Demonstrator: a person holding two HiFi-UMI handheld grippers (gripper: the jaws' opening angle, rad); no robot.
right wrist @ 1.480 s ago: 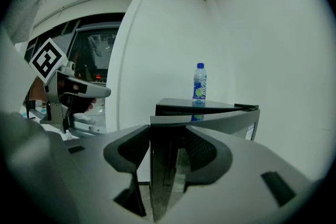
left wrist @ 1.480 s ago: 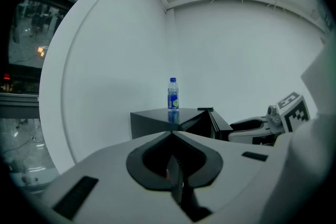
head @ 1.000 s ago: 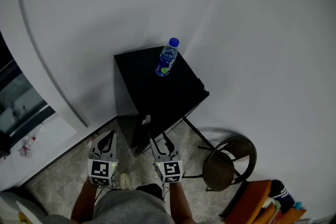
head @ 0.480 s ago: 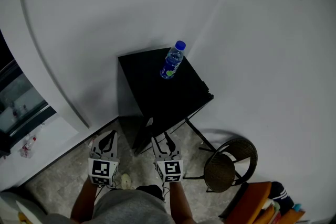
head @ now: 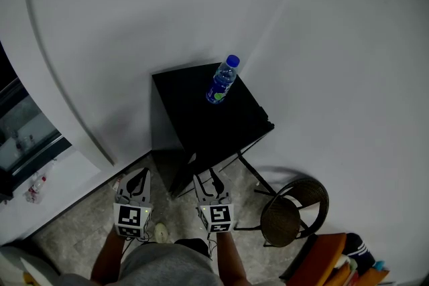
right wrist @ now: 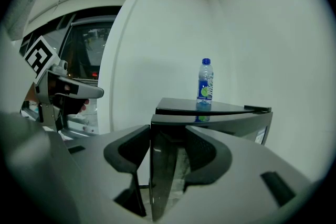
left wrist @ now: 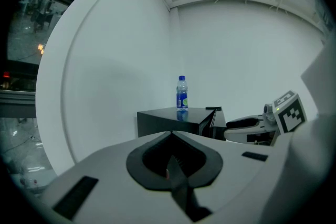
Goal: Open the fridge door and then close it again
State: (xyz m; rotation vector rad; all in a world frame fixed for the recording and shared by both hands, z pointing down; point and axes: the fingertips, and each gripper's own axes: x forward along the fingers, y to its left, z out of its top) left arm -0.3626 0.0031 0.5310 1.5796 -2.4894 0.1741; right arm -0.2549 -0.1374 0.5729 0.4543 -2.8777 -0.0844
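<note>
A dark window (head: 20, 137) sits at the far left, behind the curved white wall (head: 167, 10). Next comes my left claw (left wrist: 170, 136). Its jaws are pressed together with nothing between them. It hangs low over the stone floor (head: 74, 231), pointing toward the fridge (head: 194, 104) and tilted slightly down, apart from it and touching nothing.

Just to its right is my right claw (head: 206, 179), level with the left and aimed the same way. Its jaws stand either side of the free edge of the door (right wrist: 165, 176), and the pads appear to clamp that glossy black panel, so I take it as gripping the door. The door is slightly ajar, swung out from the body toward me. From the right gripper view I see it almost edge-on, with the floor reflected in its face.

The fridge itself is a small black box against the white wall, straight ahead of both claws. A clear bottle (head: 222, 80) with a blue cap and blue label stands upright on its top, toward the back right.

Further right, near the fridge, is a chair (head: 281, 214) with a round woven seat and thin dark legs. An orange thing (head: 322, 258) lies at the bottom right corner, and I cannot tell what it is.
</note>
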